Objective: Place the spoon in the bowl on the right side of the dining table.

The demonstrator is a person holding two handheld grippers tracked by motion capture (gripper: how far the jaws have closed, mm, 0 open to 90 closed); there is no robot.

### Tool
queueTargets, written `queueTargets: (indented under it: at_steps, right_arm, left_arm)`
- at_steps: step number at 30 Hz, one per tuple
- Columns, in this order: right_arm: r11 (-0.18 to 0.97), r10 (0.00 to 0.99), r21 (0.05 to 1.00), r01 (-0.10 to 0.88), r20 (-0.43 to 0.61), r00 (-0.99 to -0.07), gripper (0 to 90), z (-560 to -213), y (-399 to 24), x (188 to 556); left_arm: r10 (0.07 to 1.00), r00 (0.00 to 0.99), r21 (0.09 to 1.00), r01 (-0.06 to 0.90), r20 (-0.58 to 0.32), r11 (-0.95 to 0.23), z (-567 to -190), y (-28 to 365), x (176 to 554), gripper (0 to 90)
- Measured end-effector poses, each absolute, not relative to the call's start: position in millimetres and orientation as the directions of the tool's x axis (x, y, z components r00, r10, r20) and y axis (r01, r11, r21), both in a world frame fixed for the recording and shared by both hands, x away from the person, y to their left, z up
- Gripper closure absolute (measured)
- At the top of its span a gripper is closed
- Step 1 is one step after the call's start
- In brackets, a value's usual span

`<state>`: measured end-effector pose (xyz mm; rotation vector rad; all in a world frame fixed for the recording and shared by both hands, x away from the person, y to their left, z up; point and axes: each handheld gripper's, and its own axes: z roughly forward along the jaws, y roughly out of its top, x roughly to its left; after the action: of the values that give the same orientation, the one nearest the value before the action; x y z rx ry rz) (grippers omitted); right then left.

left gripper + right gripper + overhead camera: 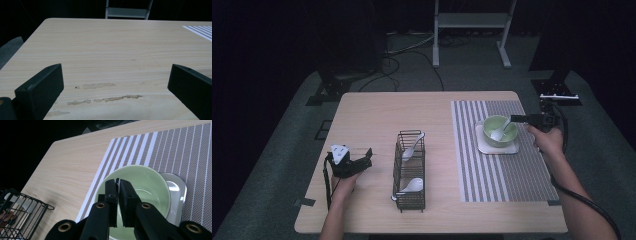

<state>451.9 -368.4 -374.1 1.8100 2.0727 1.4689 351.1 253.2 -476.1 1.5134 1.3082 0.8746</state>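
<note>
White spoon [500, 131] handle clamped between right gripper [118, 185] jaws, over green bowl [150, 182]

A white spoon [500, 131] is held by its handle, with the bowl end resting inside a pale green bowl [507, 138] and the handle slanted up toward the bowl's right rim. In the right gripper view, the thin handle edge [118, 185] is seen clamped above the bowl [150, 185]. The bowl is seated upright on a square tray [514, 148] upon a striped placemat [492, 175].
</note>
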Motion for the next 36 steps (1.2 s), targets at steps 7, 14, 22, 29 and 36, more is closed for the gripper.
queueTargets:
  at_steps: [7,14,22,29,36]
  right_arm:
    - [-0.115,0.79,0.643,0.757,0.521,-0.323,84.4,-375,-370,452]
    - [-0.093,0.81,0.648,0.756,0.491,-0.321,83.7,-375,-372,450]
    - [-0.097,0.822,0.644,0.759,0.481,-0.304,82.2,-379,-379,449]
    - [-0.093,0.835,0.639,0.764,0.468,-0.29,80.5,-383,-384,447]
    - [-0.083,0.847,0.628,0.774,0.453,-0.277,77.8,-387,-387,448]
  left_arm:
    - [0.982,0.182,0.945,0.326,-0.053,-0.009,-476,253,351,0.0]
    - [0.982,0.183,0.946,0.325,-0.051,-0.011,-476,253,351,0.0]
    - [0.982,0.182,0.946,0.324,-0.05,-0.012,-476,253,351,0.0]
    - [0.982,0.182,0.946,0.325,-0.05,-0.013,-476,253,351,0.0]
    - [0.982,0.18,0.945,0.326,-0.056,-0.006,-476,253,351,0.0]
